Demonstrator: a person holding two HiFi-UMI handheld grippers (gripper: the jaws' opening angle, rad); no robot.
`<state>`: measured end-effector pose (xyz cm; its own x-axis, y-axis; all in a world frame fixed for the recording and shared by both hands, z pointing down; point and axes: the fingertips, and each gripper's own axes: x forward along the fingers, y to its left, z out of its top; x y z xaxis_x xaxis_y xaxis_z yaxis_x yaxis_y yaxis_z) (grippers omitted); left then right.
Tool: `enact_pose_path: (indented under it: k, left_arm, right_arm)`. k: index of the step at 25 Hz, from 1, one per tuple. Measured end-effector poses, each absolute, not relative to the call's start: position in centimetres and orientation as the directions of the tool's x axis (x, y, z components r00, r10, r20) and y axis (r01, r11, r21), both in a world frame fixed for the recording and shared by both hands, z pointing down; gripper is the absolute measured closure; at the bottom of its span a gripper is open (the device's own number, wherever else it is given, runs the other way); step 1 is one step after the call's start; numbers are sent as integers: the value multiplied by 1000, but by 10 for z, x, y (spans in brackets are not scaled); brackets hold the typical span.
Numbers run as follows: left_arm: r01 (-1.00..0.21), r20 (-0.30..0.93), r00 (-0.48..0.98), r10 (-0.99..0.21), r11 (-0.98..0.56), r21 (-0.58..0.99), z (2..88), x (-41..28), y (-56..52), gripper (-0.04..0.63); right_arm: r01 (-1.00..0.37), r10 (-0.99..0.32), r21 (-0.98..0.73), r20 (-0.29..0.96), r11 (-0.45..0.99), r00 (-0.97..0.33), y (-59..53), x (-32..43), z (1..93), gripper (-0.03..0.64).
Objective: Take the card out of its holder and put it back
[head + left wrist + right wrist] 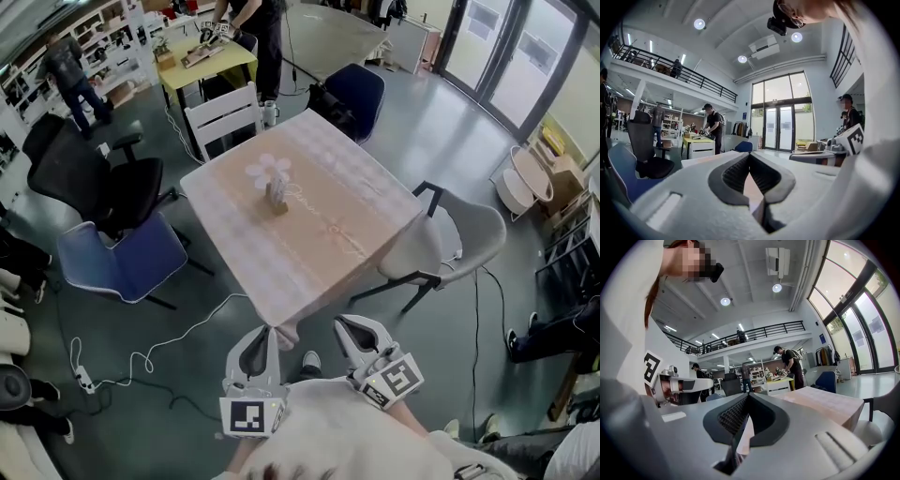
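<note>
Card [269, 170] at centre frame looks thin and bendy; pinch its top, above the holder [277, 199]. Your left gripper [263, 334] and right gripper [348, 325] sit closed, empty.

The card [269, 171], pale and cut like a flower, stands upright in its small brownish holder [277, 200] near the middle of the worktop [356, 234]. Both sit well ahead of the left hand-held gripper [266, 333] and the right hand-held gripper [345, 325], more in line with the left.
</note>
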<state>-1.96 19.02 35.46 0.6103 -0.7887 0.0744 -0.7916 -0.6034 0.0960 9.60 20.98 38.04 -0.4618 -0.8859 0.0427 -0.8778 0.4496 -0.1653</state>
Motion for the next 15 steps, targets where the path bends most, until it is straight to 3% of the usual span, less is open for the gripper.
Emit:
enact_pose_path:
  k: [15]
  left_arm:
    - [-781,99,625,-775,-620,75,367,2,166,594]
  right_arm:
    - [-879,-887,-196,80,434,-455,186,112,399,620]
